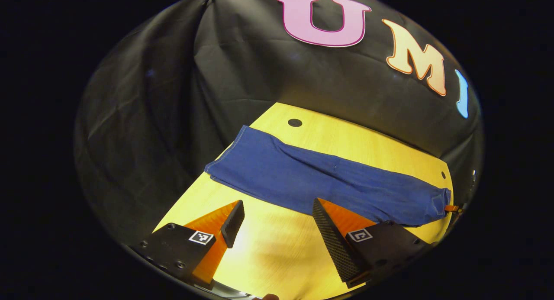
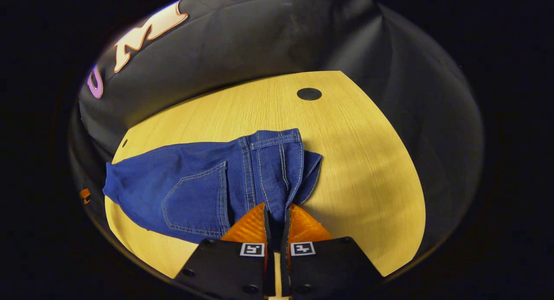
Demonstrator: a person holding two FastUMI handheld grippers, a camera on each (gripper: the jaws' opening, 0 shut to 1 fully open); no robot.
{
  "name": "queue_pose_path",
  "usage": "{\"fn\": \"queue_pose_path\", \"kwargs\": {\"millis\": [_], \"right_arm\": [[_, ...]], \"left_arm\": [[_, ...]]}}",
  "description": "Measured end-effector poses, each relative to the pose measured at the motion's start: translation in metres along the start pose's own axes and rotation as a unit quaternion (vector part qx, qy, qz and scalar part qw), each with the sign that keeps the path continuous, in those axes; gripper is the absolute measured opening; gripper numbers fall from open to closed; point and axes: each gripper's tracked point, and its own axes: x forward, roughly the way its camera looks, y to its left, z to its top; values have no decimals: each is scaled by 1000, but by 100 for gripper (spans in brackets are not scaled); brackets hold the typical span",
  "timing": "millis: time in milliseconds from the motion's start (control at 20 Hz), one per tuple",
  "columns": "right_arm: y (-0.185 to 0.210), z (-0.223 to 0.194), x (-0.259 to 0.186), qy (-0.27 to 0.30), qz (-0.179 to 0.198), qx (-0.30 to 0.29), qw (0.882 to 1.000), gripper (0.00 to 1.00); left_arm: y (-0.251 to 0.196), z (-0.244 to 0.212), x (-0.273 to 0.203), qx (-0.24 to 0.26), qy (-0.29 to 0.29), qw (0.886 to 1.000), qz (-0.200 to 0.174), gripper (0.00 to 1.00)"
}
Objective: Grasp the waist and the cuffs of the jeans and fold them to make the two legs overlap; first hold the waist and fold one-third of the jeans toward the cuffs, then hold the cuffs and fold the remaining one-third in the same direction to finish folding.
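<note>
Bare table fronts the jeans; left gripper fingers apart, right gripper clamped on the waist edge.

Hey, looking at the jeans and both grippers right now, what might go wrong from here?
1. The right gripper pinches only a thin edge of the jeans at the waist, so the denim may slip out when lifted.
2. The left gripper is open over the table, holding nothing, so lifting now could drag the jeans crooked.
</note>
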Motion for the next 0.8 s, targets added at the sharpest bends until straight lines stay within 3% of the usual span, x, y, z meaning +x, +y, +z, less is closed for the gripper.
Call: {"fn": "queue_pose_path", "kwargs": {"millis": [450,800], "right_arm": [[2,30,-23,-64,-106,-12,992,6],[58,73,-95,-141,-84,-51,985,6]], "left_arm": [[13,14,31,13,17,1000,-19,95],[-28,37,123,44,57,996,-49,96]]}}
